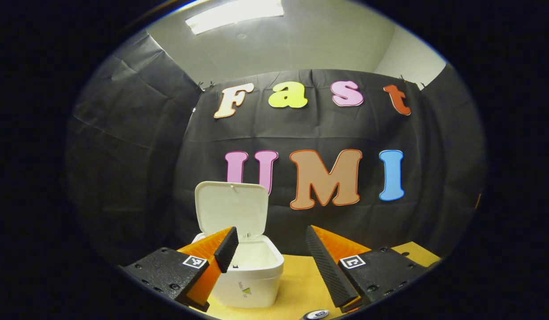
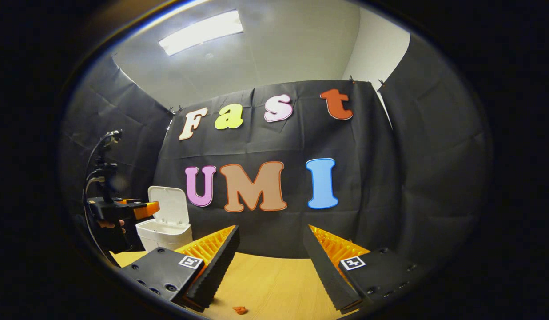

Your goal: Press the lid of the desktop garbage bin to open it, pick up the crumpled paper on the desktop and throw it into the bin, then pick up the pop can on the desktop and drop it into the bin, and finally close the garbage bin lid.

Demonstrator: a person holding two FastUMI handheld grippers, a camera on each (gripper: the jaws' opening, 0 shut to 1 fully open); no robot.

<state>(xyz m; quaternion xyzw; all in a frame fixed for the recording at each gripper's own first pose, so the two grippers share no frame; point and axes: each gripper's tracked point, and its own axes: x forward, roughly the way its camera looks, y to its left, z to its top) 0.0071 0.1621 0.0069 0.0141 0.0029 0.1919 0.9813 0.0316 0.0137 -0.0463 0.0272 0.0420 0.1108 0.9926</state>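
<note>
We see each hand-held gripper (image 1: 271,253) (image 2: 270,262) with black screwed finger mounts bearing square white markers. The left hand-held gripper (image 2: 137,209) carries a black body and looping black cables (image 2: 97,164).

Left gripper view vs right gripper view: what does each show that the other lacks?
Left gripper view: the bin up close with its inside visible, and a round top, perhaps the can, at the bottom edge.
Right gripper view: the left tool held by a hand beside the bin, and a small orange scrap on the table.
Shared: the bin's lid up, the table, and each view's own tool open, including the right tool.
</note>
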